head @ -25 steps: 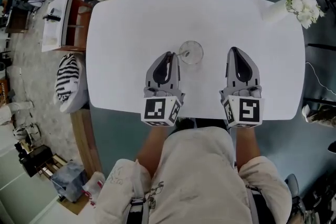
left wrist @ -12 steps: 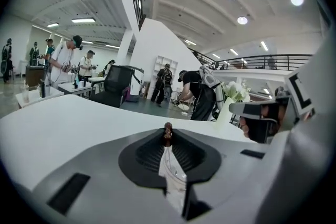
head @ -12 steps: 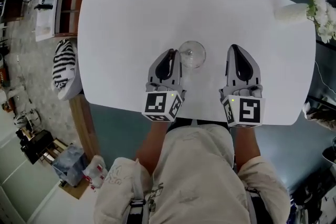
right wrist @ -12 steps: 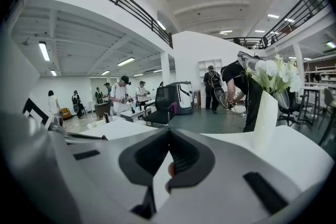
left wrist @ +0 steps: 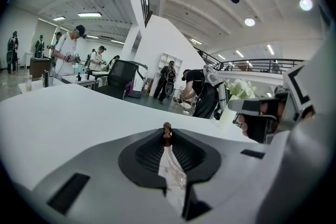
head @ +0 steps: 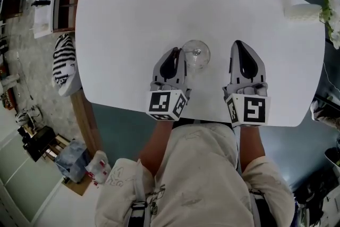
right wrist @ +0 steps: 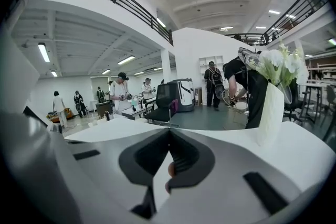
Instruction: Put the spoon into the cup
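A clear stemmed glass cup (head: 196,54) stands on the white table (head: 133,18), just right of the tip of my left gripper (head: 175,52). In the left gripper view, the left gripper (left wrist: 167,131) is shut on a thin pale spoon (left wrist: 170,168), whose brown end pokes out past the fingertips. The cup does not show in that view. My right gripper (head: 237,45) hovers over the table to the right of the cup. In the right gripper view its jaws (right wrist: 169,134) meet at the tips and I see nothing held between them.
A white vase with white flowers (head: 308,10) stands at the table's far right corner and also shows as the vase (right wrist: 270,113) in the right gripper view. A chair with a striped cushion (head: 64,64) sits off the table's left edge. People stand far off in the hall.
Both grippers have sunk toward the table. The left one has come closer to the cup with the spoon still in its jaws. The cup has not moved.
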